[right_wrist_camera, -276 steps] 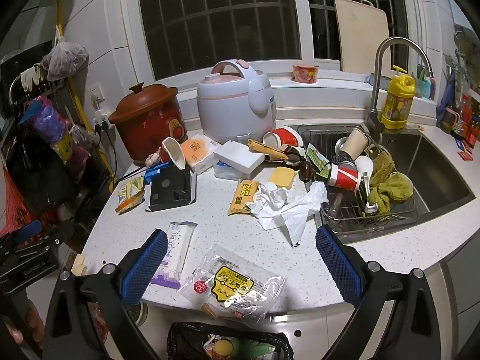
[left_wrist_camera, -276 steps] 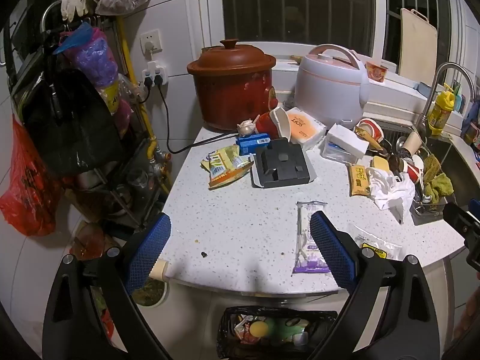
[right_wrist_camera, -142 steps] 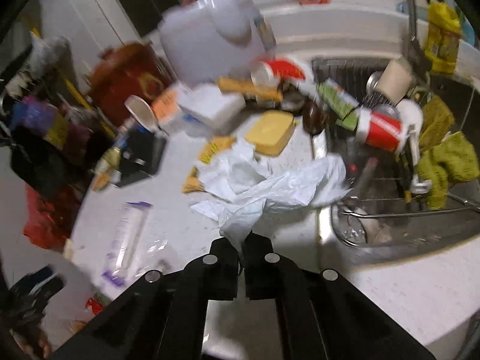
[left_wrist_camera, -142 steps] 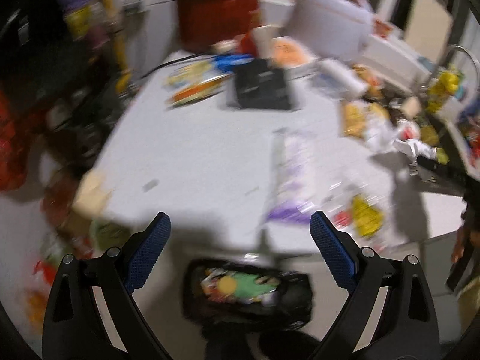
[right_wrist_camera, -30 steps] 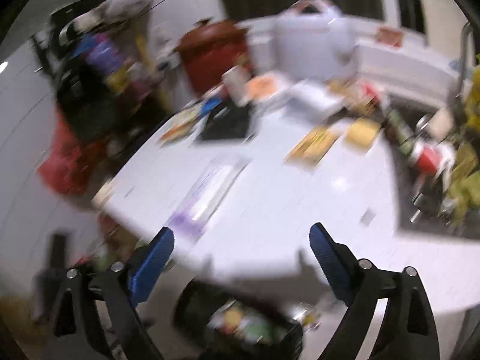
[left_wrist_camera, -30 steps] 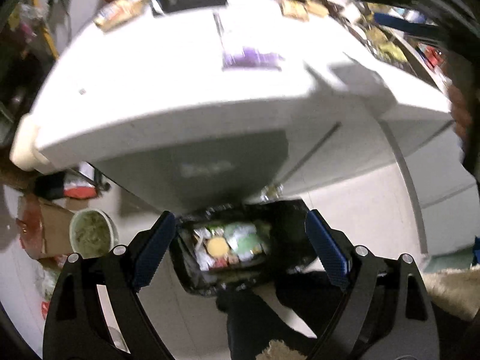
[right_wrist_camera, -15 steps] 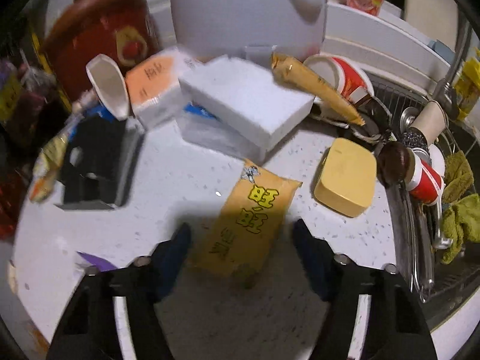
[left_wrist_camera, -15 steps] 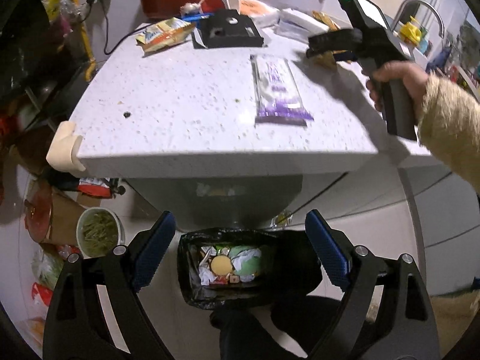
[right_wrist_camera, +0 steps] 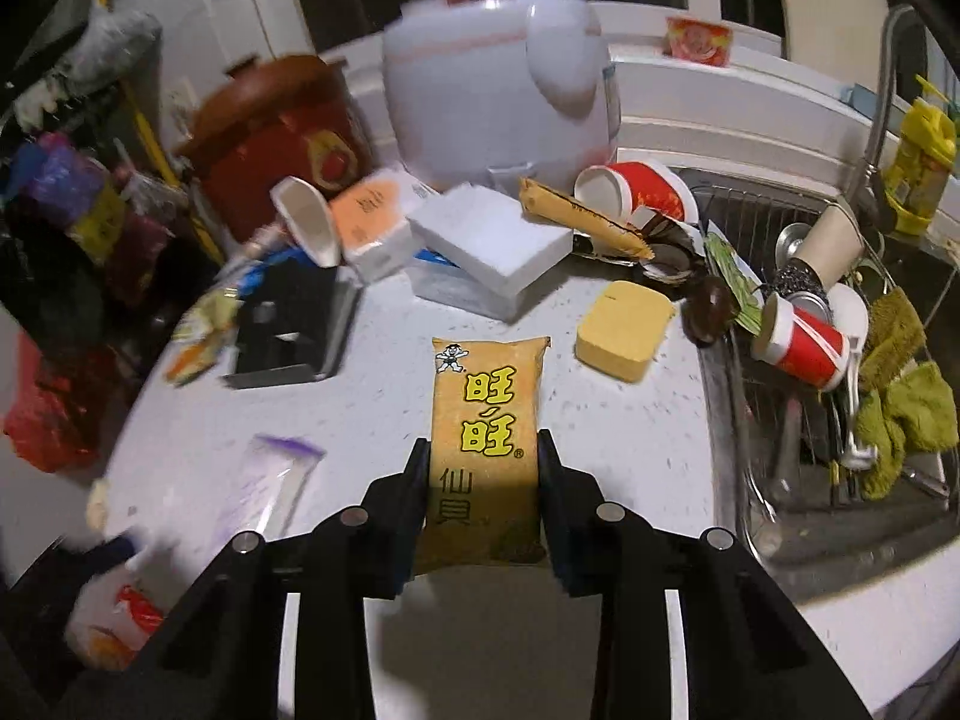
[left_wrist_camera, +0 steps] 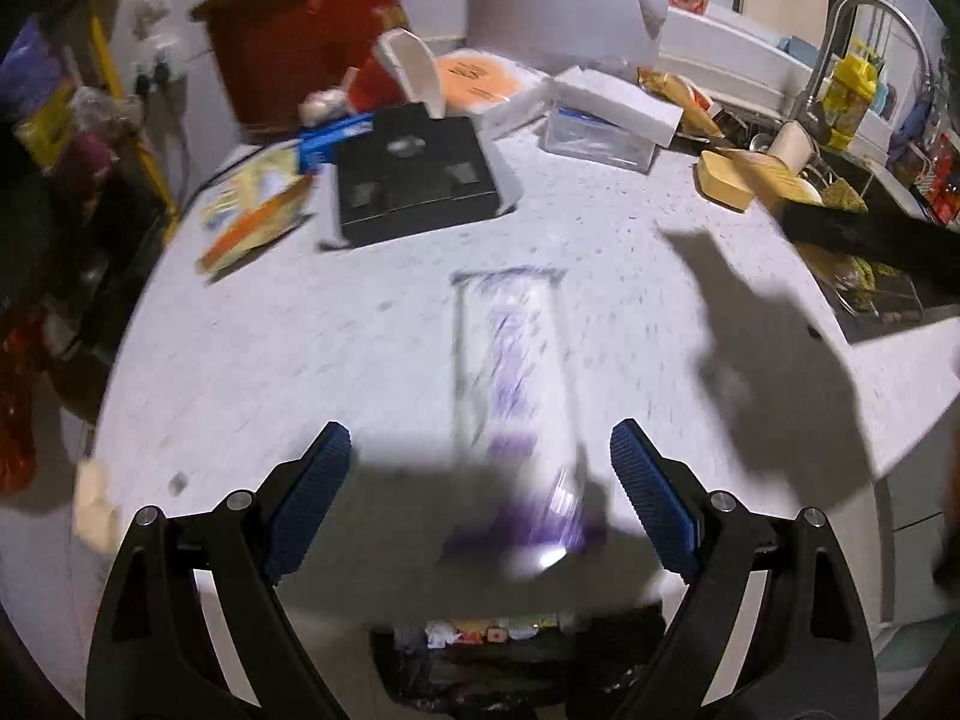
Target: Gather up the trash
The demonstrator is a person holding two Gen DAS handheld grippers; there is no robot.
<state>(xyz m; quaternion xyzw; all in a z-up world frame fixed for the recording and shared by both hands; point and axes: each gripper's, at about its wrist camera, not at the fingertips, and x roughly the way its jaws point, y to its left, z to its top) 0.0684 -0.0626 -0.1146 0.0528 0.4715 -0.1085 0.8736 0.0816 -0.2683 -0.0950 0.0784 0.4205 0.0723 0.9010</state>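
Orange-yellow snack packet [right_wrist_camera: 485, 444] lies flat on the counter [right_wrist_camera: 630, 432], mid-way between its front edge and the clutter at the back. Right gripper [right_wrist_camera: 485, 453] has its jaws on both long sides of the packet, pinching it; they have just been closing in on it

Left gripper [left_wrist_camera: 480, 468]: fingers spread wide, nothing between the pads, hovering over the counter's front edge. Clear wrapper with purple print [left_wrist_camera: 516, 396] lies flat ahead of it, its near end reaching that edge; blurred

Black-lined bin [left_wrist_camera: 510, 654] sits under the front edge, partly hidden by the counter; a strip of mixed coloured scraps shows inside

Dish rack [right_wrist_camera: 798, 420] in the sink at the counter's right end: holds a red paper cup [right_wrist_camera: 804, 348] on its side, a tan cup [right_wrist_camera: 831, 243], green cloths [right_wrist_camera: 900, 396]

Back of counter: red paper cup [right_wrist_camera: 636, 195] tipped over, mouth facing left, contents not visible; white box [right_wrist_camera: 492, 240]; black tray [right_wrist_camera: 282, 324], contents blurred
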